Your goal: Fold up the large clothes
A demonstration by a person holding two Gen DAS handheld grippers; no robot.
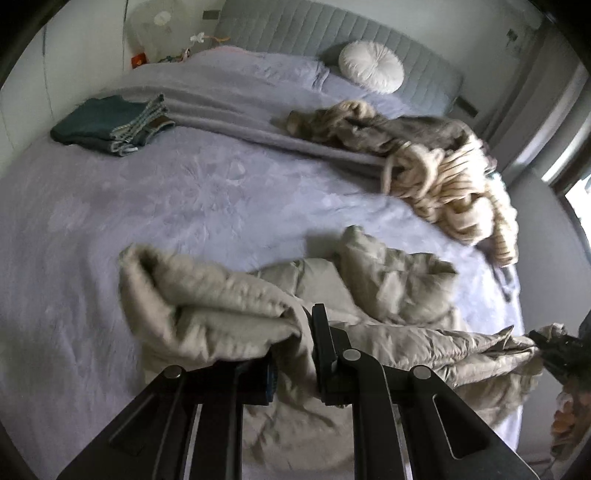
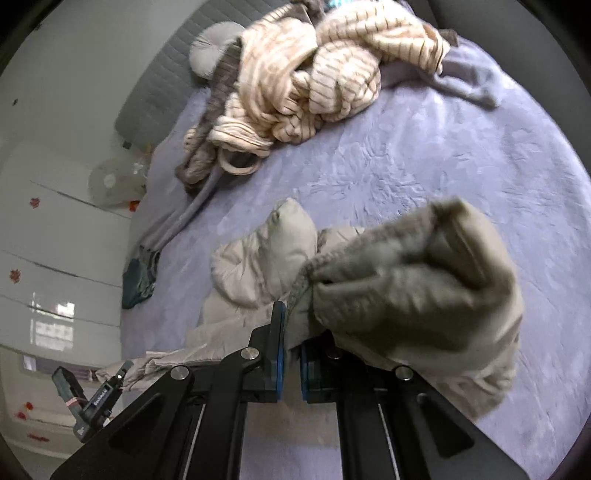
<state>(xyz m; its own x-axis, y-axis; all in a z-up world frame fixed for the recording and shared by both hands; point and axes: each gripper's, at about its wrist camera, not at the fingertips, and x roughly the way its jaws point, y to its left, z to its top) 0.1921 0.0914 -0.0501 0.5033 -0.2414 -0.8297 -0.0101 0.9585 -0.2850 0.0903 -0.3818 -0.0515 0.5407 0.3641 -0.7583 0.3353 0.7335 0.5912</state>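
Observation:
A beige puffer jacket (image 1: 391,291) lies crumpled on the lilac bedspread (image 1: 166,206), near the bed's front edge. My left gripper (image 1: 295,332) is shut on a fold of it, with a bunched part draped over the left finger. My right gripper (image 2: 291,325) is shut on another part of the same jacket (image 2: 417,291), whose ribbed cuff and padded fabric hang over the right finger. The jacket stretches between the two grippers. The right gripper (image 1: 554,350) shows at the right edge of the left wrist view, and the left gripper (image 2: 96,398) at the lower left of the right wrist view.
A pile of unfolded clothes, a cream striped sweater (image 1: 454,188) and a grey garment (image 1: 373,129), lies at the bed's right side. A stack of folded dark clothes (image 1: 110,125) sits at the far left. A round white cushion (image 1: 371,72) leans on the grey headboard (image 1: 332,33).

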